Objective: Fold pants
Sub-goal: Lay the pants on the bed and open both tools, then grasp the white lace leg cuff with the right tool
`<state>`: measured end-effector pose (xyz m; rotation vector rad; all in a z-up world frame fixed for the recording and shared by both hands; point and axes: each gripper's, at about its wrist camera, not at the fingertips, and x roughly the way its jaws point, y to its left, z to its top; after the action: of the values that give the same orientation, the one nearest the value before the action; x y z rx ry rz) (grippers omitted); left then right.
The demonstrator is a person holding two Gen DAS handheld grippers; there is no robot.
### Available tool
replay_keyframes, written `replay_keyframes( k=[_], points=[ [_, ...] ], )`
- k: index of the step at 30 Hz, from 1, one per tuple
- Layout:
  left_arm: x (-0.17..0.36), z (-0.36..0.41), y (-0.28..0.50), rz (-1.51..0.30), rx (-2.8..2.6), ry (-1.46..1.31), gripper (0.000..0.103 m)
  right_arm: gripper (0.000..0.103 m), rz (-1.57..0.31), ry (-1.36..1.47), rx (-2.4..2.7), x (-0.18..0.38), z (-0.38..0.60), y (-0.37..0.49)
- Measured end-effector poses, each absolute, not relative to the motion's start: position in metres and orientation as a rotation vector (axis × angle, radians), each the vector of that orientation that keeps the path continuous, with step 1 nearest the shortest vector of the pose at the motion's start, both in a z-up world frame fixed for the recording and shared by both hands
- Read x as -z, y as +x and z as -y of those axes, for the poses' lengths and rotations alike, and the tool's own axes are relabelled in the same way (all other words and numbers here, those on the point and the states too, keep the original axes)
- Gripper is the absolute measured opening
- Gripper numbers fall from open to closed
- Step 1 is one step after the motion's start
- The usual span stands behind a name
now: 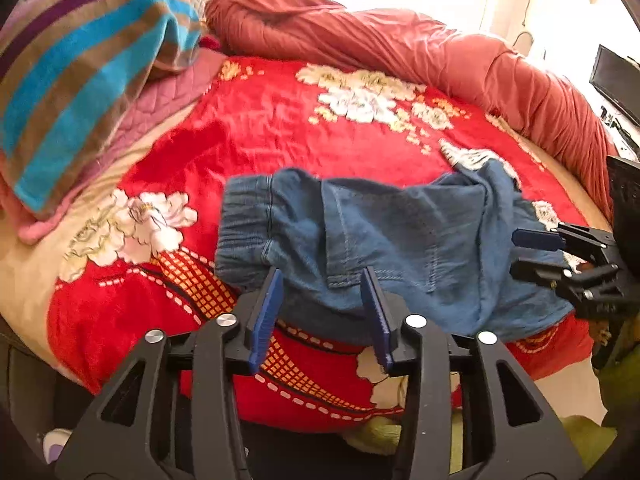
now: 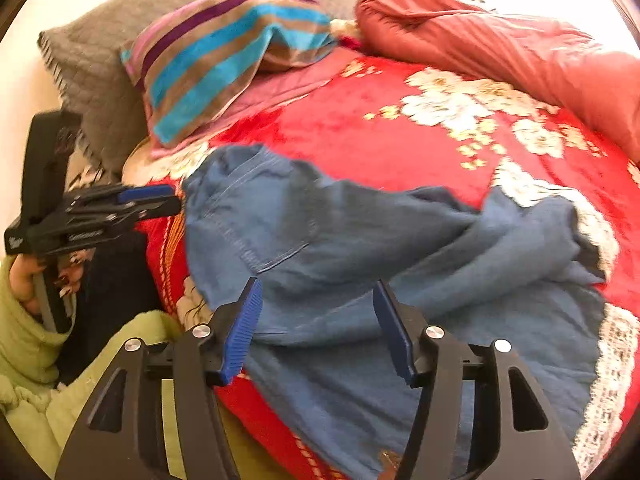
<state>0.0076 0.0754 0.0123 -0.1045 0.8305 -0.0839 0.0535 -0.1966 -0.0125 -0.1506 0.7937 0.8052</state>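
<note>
Blue pants (image 1: 384, 236) rumpled on red blanket (image 1: 280, 132), both grippers parted

The pants (image 1: 384, 240) are blue, made of soft jean cloth with light stitching. They lie crumpled on the bed, not folded flat. The stretchy, puffy waistband (image 1: 244, 232) sits just in front of the left hand-held gripper (image 1: 322, 312), a bit to its left side. A sewn pocket (image 2: 276, 232) shows near the top. The legs (image 2: 520, 240) are bunched and twisted ahead of the right hand-held gripper (image 2: 320, 328) and to its right. No pads touch the cloth.
</note>
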Motion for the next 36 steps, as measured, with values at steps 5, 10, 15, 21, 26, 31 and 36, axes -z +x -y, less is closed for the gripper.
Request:
replay_keyframes(
  k=[5, 10, 15, 21, 26, 31, 36],
  points=[
    [-0.022, -0.065, 0.003, -0.808, 0.115, -0.102, 0.043, 0.059, -0.755, -0.128, -0.755, 0.001, 0.216, 0.062],
    [-0.023, -0.048, 0.004, -0.815, 0.161, -0.106, 0.044, 0.062, -0.712, -0.108, -0.702, -0.012, 0.233, 0.070],
    [-0.021, -0.028, 0.007, -0.827, 0.214, -0.106, 0.044, 0.062, -0.699, -0.098, -0.656, -0.018, 0.245, 0.083],
    [-0.016, -0.002, 0.018, -0.856, 0.277, -0.082, 0.045, 0.062, -0.714, -0.098, -0.597, -0.022, 0.249, 0.108],
    [-0.011, 0.018, 0.032, -0.892, 0.334, -0.077, 0.045, 0.062, -0.764, -0.090, -0.545, -0.020, 0.247, 0.147],
    [-0.001, 0.040, 0.051, -0.934, 0.400, -0.094, 0.045, 0.062, -0.809, -0.119, -0.523, -0.015, 0.233, 0.186],
    [0.013, 0.049, 0.074, -0.985, 0.429, -0.170, 0.045, 0.062, -0.850, -0.168, -0.479, -0.003, 0.215, 0.222]
  ],
)
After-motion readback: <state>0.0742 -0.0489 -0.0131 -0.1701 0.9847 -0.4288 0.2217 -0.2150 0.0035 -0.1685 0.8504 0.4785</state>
